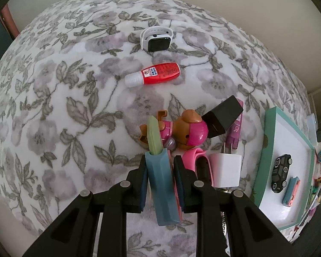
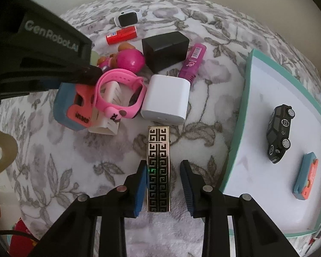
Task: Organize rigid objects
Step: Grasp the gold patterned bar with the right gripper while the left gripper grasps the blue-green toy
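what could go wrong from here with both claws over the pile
1. The left claw pinches the blue-and-orange cutter beside the pink watch band; lifting could snag the band and drag it along.
2. The right claw straddles the patterned lighter with only one pad seeming to touch; it may tilt or slip when gripped.
3. The teal tray already holds a toy car, so a careless drop could knock it.

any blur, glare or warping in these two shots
Left wrist view: strong fisheye bulge bends the floral blanket, dark corners, focus fairly sharp, light soft. Right wrist view: same warp curves the teal tray; the patterned lighter shows a bright sheen, and its green spot may be a reflection.
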Demonstrator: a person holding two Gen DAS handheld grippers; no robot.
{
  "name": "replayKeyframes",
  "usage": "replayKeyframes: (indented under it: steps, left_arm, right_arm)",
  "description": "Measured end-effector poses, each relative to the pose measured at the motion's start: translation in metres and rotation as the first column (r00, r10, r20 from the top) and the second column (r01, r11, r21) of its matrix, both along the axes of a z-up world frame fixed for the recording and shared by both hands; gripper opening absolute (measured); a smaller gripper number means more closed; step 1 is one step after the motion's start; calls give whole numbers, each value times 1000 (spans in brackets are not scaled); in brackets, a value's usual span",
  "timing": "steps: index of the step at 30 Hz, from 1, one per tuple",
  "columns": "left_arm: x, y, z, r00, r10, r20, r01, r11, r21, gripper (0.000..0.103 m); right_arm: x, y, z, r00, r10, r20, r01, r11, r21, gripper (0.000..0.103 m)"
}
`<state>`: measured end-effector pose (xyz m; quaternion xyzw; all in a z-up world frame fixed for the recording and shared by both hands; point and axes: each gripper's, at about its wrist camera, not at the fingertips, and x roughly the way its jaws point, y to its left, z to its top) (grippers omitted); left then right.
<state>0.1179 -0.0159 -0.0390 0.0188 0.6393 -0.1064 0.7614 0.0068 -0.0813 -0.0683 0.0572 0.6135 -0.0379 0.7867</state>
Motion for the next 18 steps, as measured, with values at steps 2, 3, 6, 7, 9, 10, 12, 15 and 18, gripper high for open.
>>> replayKeyframes:
  steps: [2,3,6,7,9,10,12,15,18]
  left_arm:
    - [0,0,0,1000,2,0,-2,1000,-1,24]
    - [0,1,0,1000,5,-1,-5,1000,-3,24]
    - [0,2,1,1000,16,4,-16,1000,-4,24]
    - [0,2,1,1000,17,5,-17,1000,-4,23]
    - [0,2,2,1000,19,8,-19,1000,-6,22]
    - [0,3,3,1000,24,11,-24,1000,-11,22]
    - [0,4,6,999,31,21,-31,999,-12,22]
    - [0,7,12,998,49,42,-48,998,-27,22]
    - [0,8,19,997,56,61,-54,998,-33,22]
  right_arm:
    - [0,-1,0,1000,-2,1,2,1000,0,26]
    - [-1,-3,0,1000,-4,2,4,1000,7,23]
    - [-2,-9,3,1000,-20,2,20,999,38,22]
    - [-3,-9,3,1000,-24,2,24,999,45,22]
    - [-2,-15,2,999,-32,1,32,998,60,22]
    - [-3,-16,3,999,-37,0,37,997,68,22]
    - [-3,-20,5,999,-45,-1,45,996,81,22]
    - [-4,-25,5,999,-49,6,49,994,95,22]
    - [-4,-35,11,998,-61,24,58,992,110,22]
